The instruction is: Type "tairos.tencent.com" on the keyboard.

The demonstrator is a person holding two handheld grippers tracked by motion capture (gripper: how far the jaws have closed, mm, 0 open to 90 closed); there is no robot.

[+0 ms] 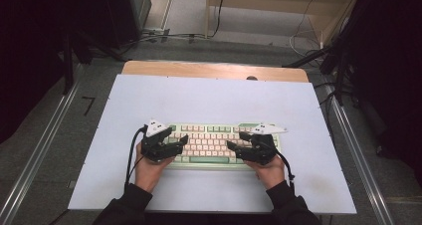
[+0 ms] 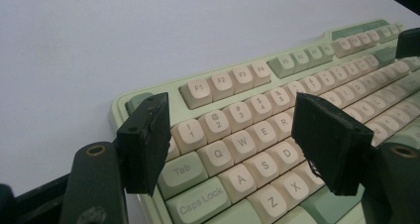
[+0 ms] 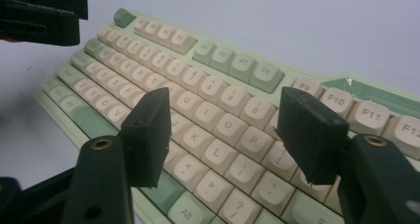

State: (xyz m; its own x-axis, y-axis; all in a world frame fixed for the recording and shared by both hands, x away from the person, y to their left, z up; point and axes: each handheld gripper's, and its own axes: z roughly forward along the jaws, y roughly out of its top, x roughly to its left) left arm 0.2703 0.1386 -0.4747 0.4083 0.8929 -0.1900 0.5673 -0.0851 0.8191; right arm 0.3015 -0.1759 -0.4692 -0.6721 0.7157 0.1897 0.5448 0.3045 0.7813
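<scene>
so the green and cream keyboard (image 1: 209,144) sits flat near the front middle of the white desk (image 1: 209,98). left tool (image 1: 164,144) hangs over the Q/A end, right tool (image 1: 249,148) over the P/L end, both spread wide with nothing pinched, probably lined up to grab each side

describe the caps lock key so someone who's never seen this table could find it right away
Start at the pale green keyboard with cream keys on the white table sheet, and go to its end beneath the left gripper. The Caps Lock key sits on that edge, just below Tab and beside A. It is wide and green, while the letter keys next to it are small and cream.
</scene>
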